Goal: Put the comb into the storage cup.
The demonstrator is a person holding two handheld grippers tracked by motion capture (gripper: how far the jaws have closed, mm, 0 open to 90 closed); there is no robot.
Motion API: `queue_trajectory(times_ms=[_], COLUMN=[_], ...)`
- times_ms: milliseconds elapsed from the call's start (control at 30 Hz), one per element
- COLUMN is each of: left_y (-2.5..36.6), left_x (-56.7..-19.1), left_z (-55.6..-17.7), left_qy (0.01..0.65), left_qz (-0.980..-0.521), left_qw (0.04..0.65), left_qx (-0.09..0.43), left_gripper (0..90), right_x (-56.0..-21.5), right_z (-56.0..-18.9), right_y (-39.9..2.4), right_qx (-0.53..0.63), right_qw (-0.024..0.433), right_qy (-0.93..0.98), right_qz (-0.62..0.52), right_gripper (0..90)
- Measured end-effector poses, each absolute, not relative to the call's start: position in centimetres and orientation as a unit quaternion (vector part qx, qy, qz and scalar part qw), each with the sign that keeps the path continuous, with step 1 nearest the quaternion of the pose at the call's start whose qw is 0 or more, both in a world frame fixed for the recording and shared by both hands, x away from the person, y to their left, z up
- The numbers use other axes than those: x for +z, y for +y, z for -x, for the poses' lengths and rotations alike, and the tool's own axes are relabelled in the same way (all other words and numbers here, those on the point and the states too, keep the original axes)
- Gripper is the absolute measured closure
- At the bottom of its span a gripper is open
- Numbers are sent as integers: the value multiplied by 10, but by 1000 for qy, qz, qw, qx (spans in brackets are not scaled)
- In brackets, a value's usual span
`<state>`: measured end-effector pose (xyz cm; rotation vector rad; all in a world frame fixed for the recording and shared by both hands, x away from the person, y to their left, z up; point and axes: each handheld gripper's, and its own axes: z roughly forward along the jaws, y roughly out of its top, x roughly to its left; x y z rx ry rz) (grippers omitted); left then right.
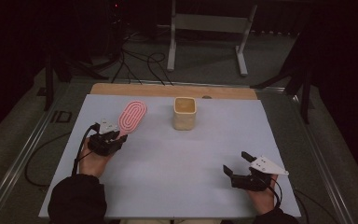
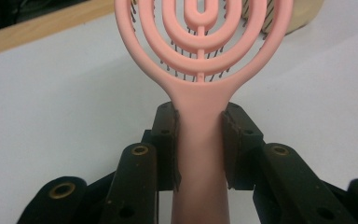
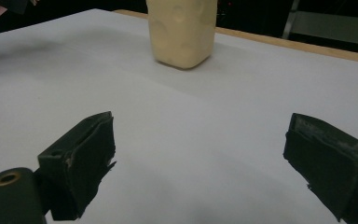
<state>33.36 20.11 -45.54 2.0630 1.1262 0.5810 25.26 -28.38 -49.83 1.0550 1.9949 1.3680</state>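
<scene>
A pink hairbrush (image 1: 133,116) with a looped oval head lies at the table's left, its handle toward me. My left gripper (image 1: 119,138) is shut on that handle; in the left gripper view both pads (image 2: 168,140) press the pink hairbrush (image 2: 200,140) stem from either side. A cream square cup (image 1: 184,113) stands upright at the back middle. My right gripper (image 1: 235,162) rests at the front right, jaws wide apart with nothing between them. Ahead of the right gripper (image 3: 200,158), the cream cup (image 3: 182,30) stands well beyond its fingertips.
The white sheet (image 1: 177,158) covers the table, with a wooden strip (image 1: 168,90) along the far edge. Cables (image 1: 140,65) and a white frame stand (image 1: 205,28) are on the floor beyond the table.
</scene>
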Motion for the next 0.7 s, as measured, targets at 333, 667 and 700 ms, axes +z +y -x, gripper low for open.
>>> queue_trajectory(times_ms=[333,667,700], left_y=[201,194,194], left_x=[-455,-451,-451], left_z=[-328,-323,-323], left_qy=[428,413,412], left_qz=[-781,-770,-768], left_qw=[384,409,412], left_qx=[244,263,264], left_gripper=[702,701,702], right_x=[-498,-498,-498], right_z=[-253,-253,-253], right_y=[-284,-283,-283], right_qx=[502,501,501], right_qw=[250,248,247], right_qy=[732,734,734], right_qz=[-388,-386,-387], right_gripper=[83,83,84])
